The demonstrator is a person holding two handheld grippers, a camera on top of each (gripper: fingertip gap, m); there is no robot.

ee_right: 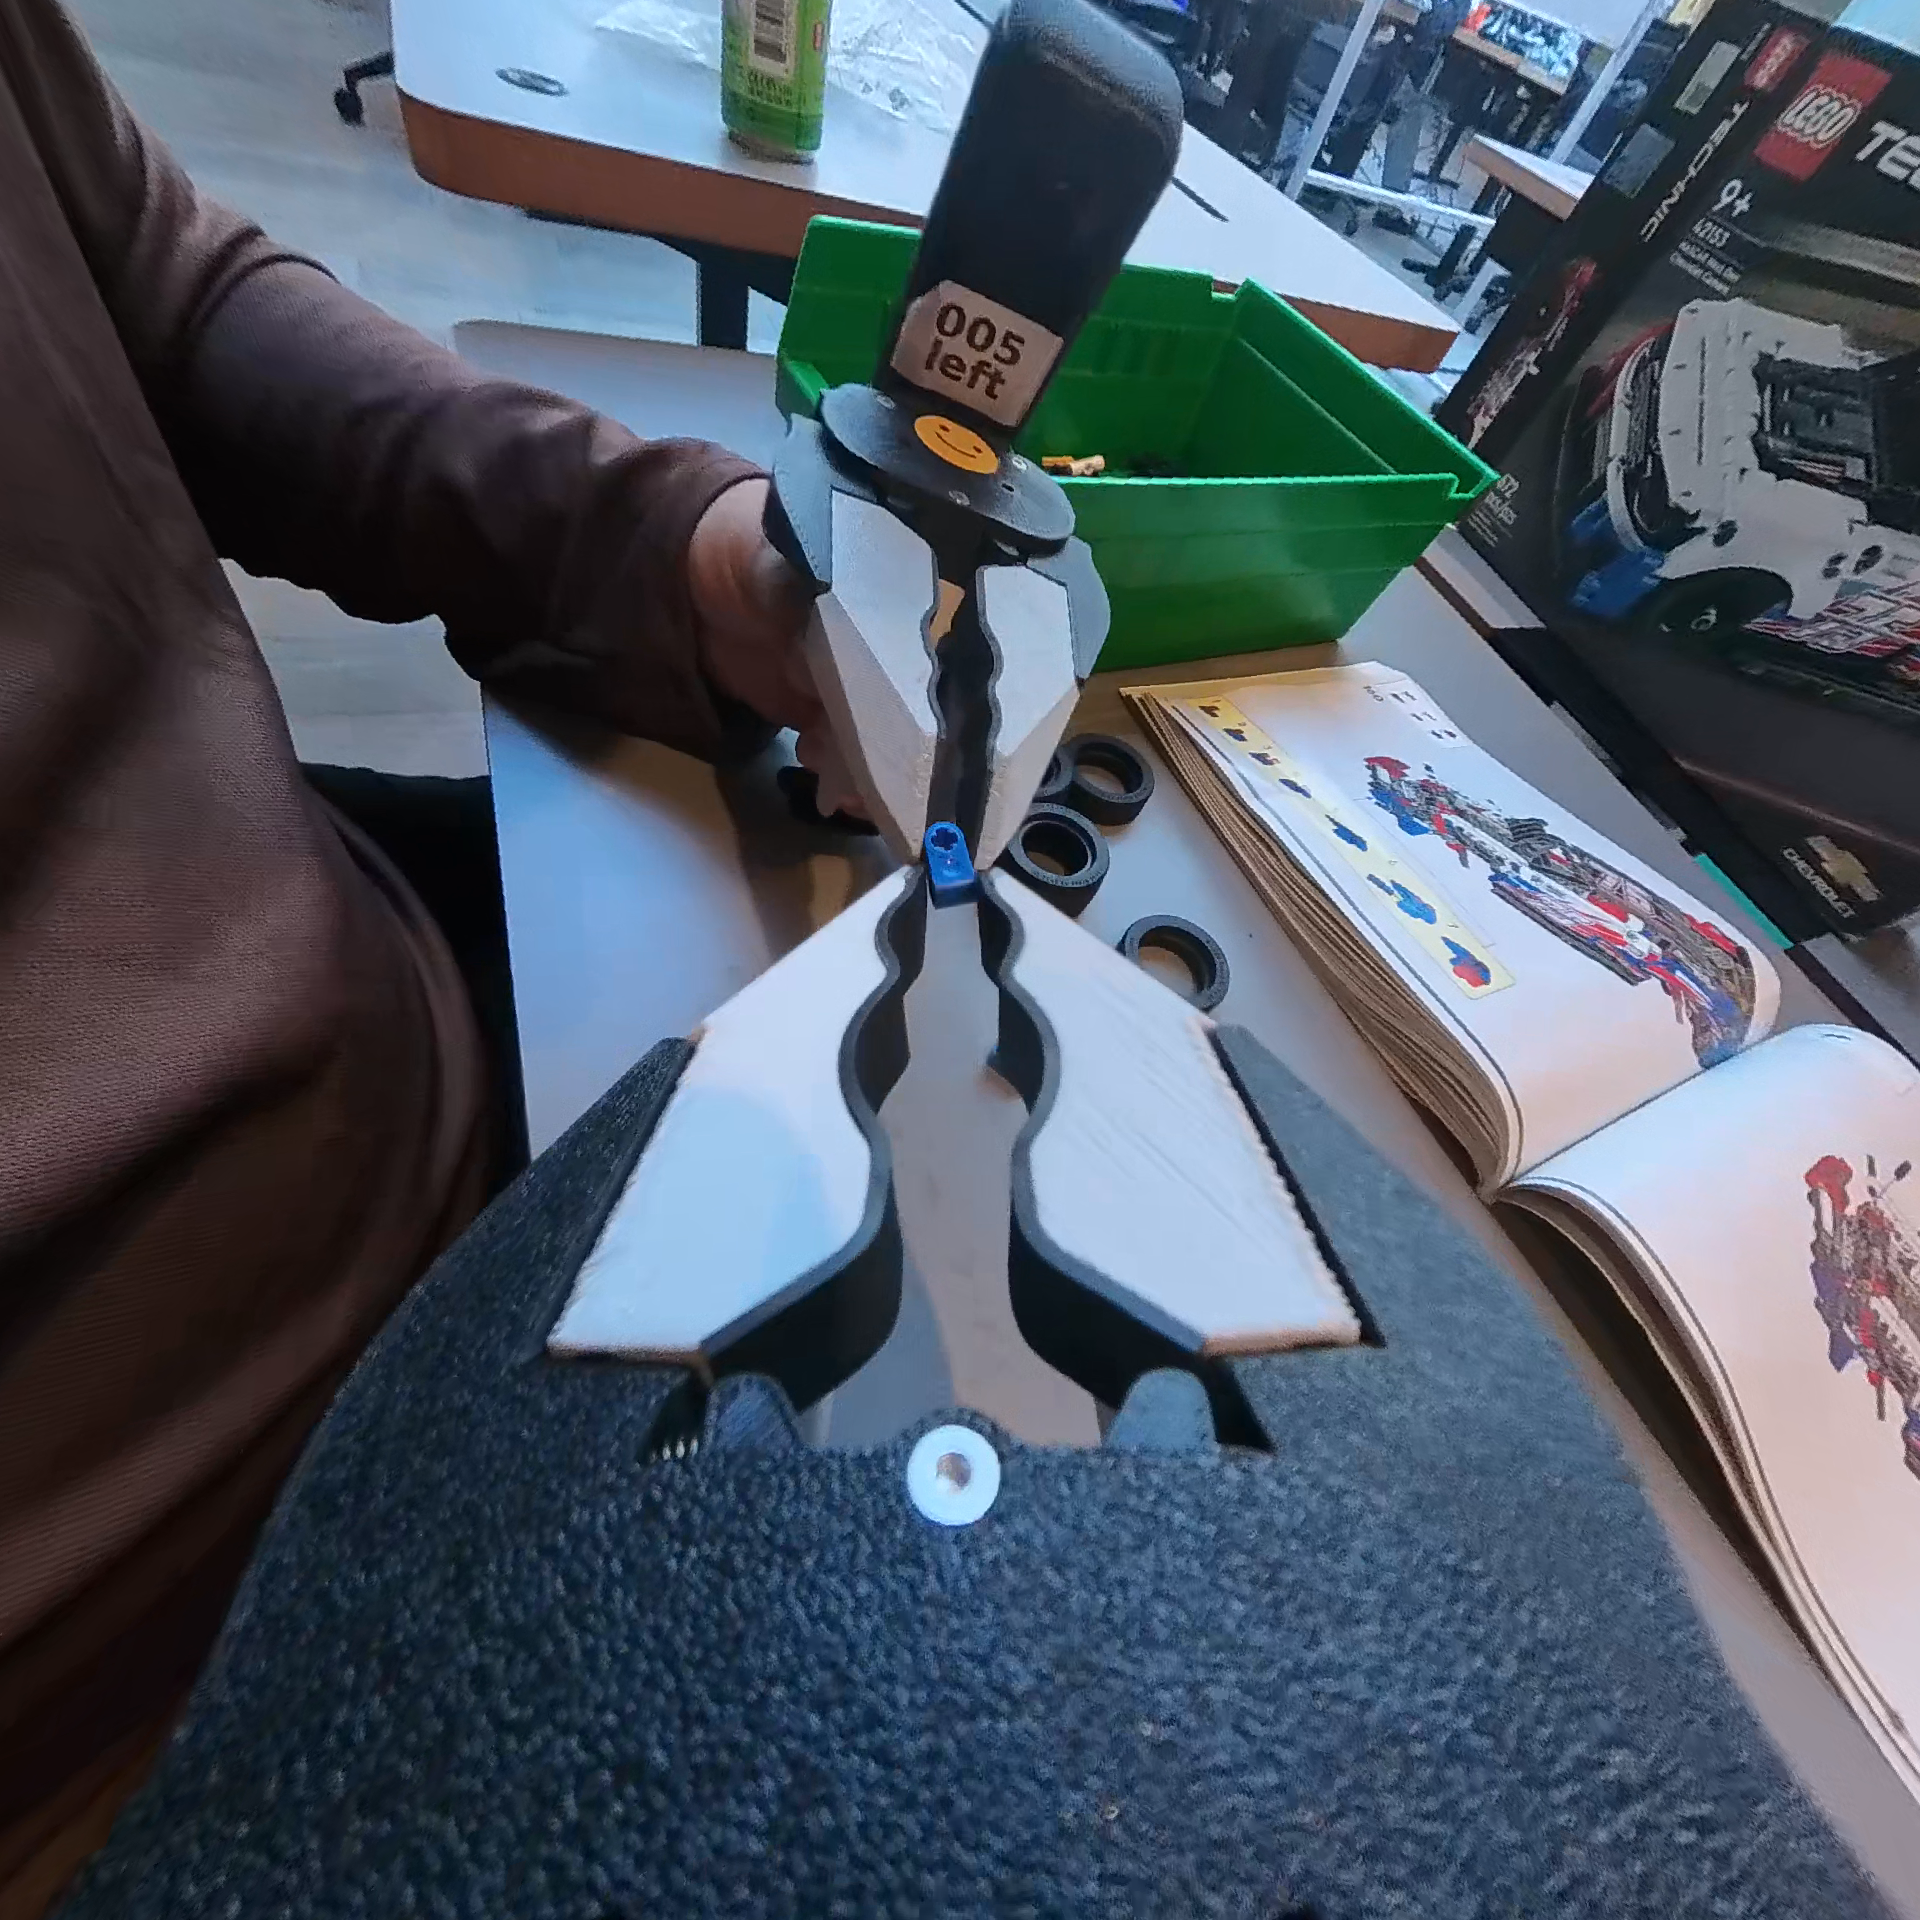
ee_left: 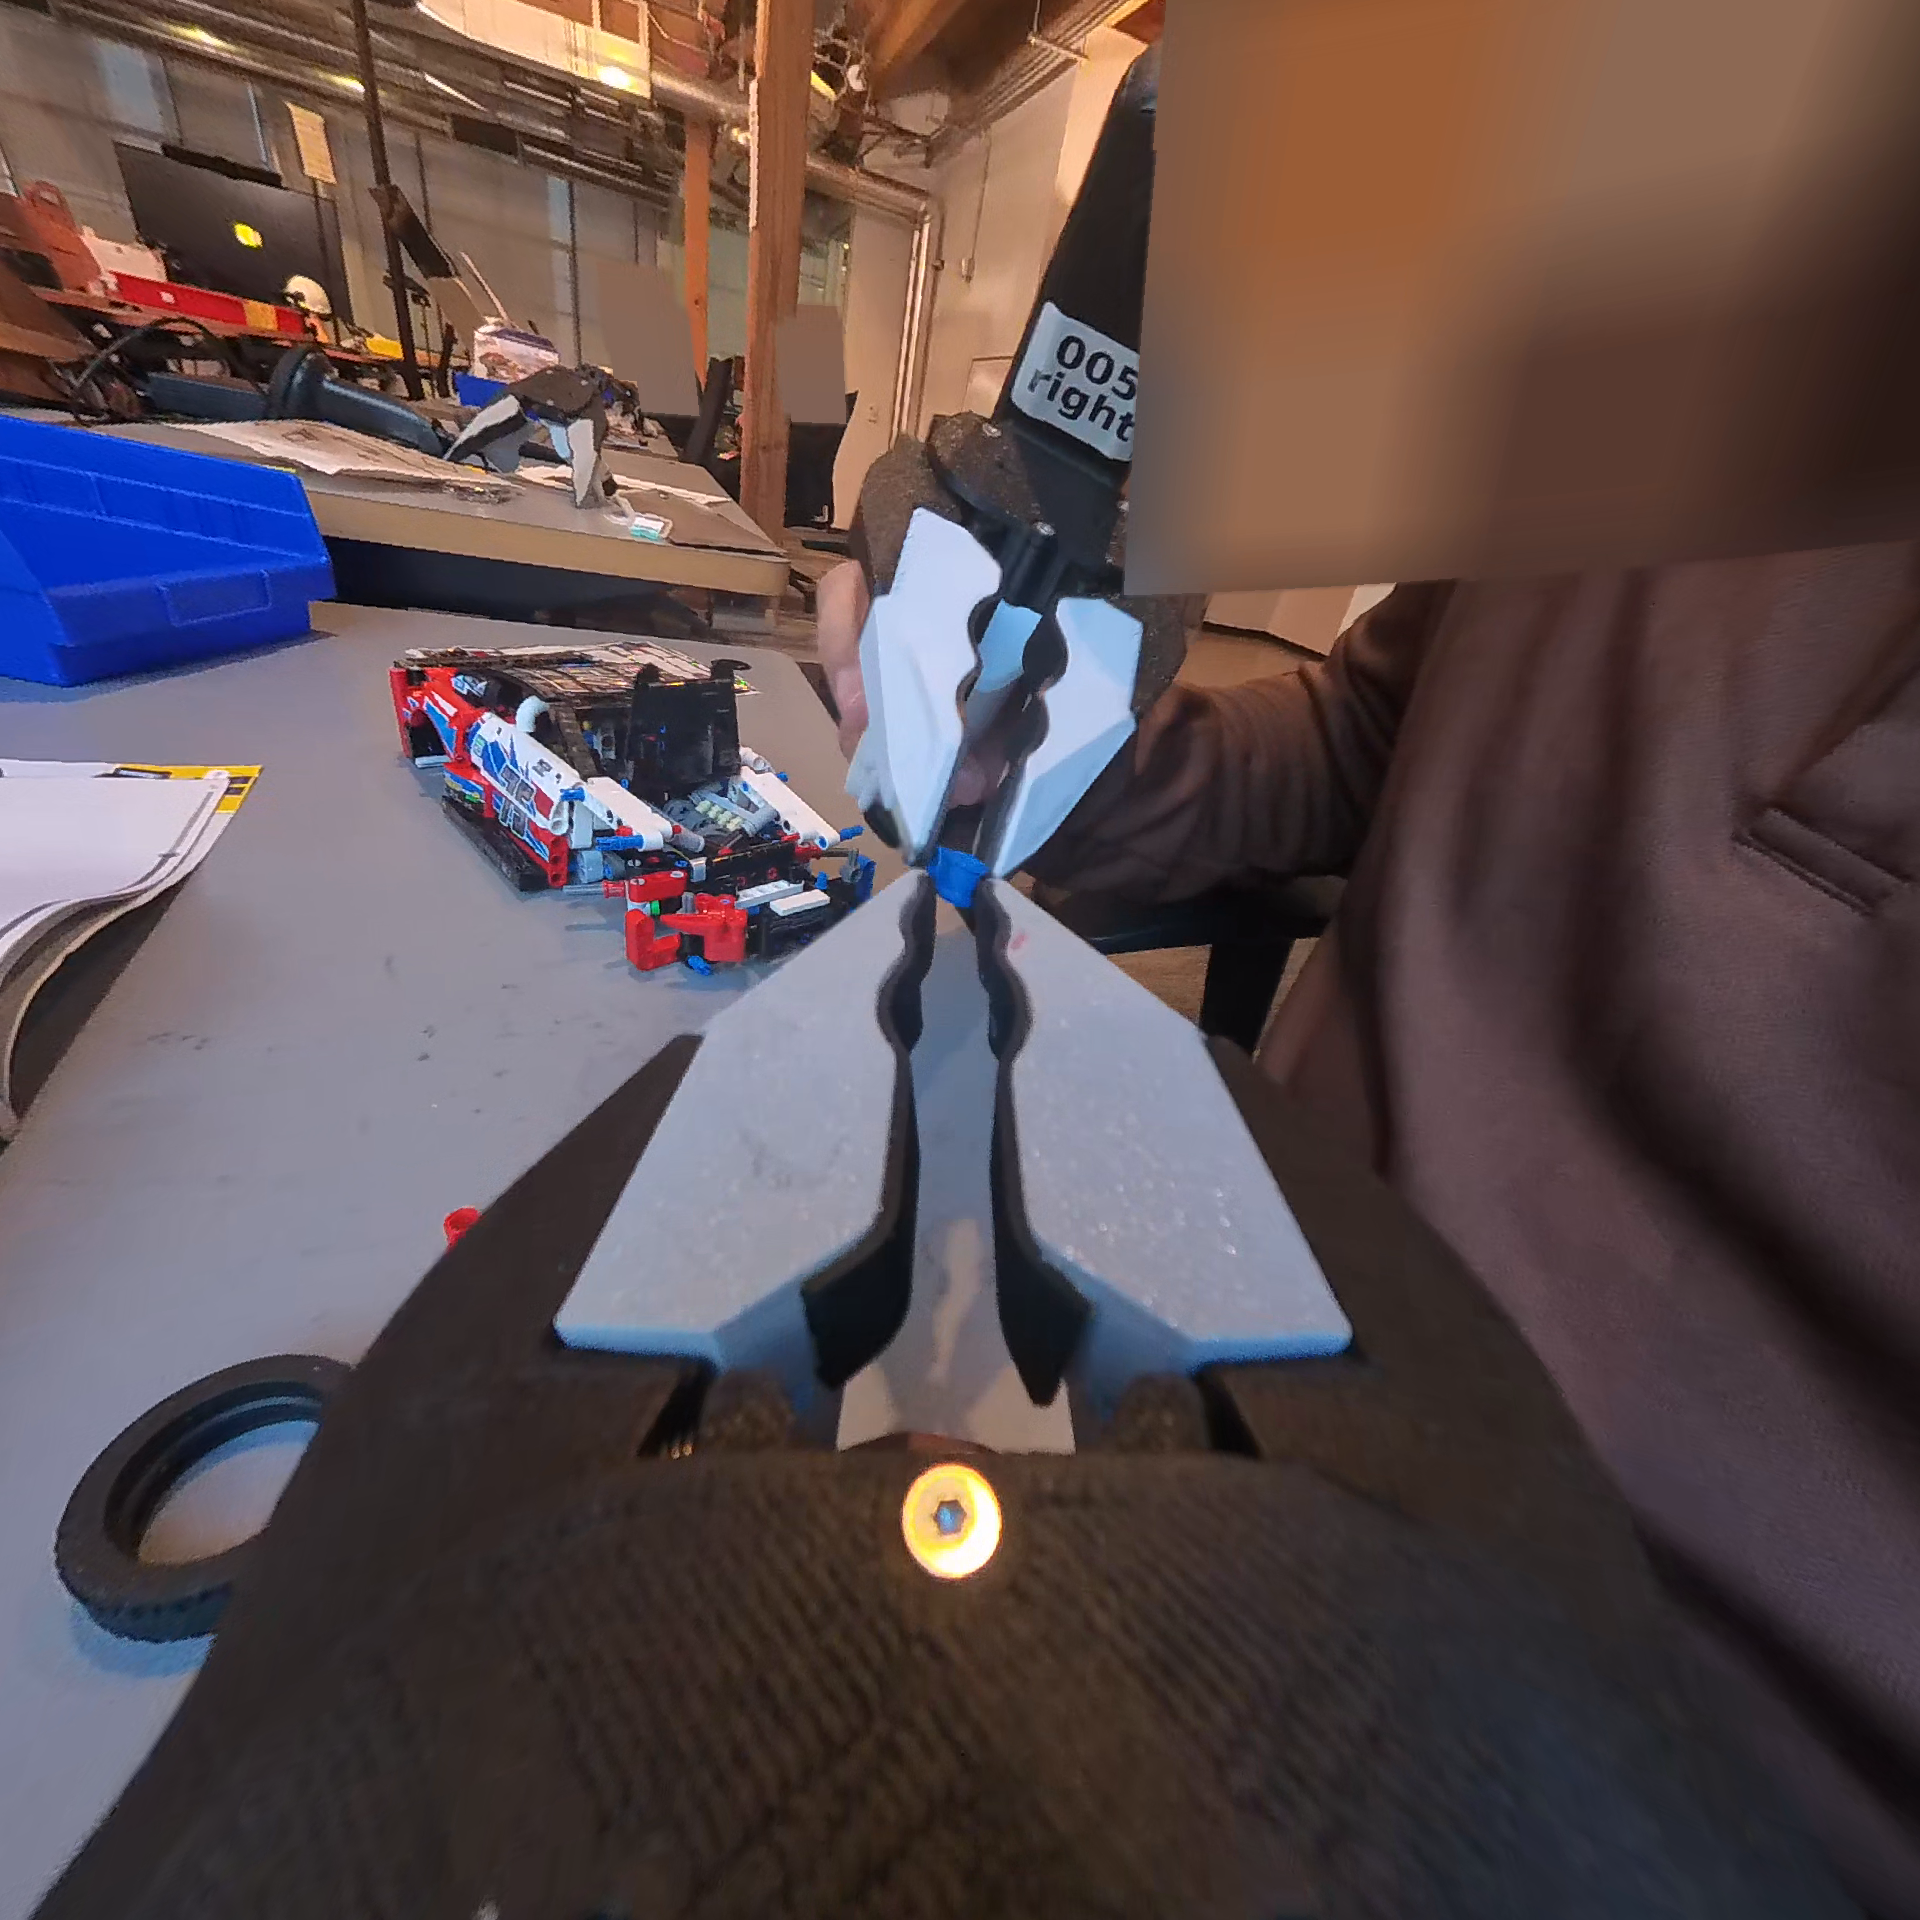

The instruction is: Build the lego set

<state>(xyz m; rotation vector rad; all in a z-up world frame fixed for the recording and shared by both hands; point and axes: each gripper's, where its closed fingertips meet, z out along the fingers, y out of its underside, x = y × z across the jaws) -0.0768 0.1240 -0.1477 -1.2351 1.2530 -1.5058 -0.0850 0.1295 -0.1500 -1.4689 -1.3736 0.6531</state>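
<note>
the left gripper and right gripper meet tip to tip, both nearly closed on one small blue piece held up over the table, so hold it steady, with three black tires behind and one toy car farther off.

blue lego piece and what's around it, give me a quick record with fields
held piece: small blue connector, in the air above the table edge
left tool: tips closed on the piece
right tool: tips closed on the same piece, opposite the left tool
model: part-built red, white and blue car on the grey table
loose parts: black tyres by the open instruction booklet
bins: green bin, blue bin
box: set box standing behind the booklet
</note>
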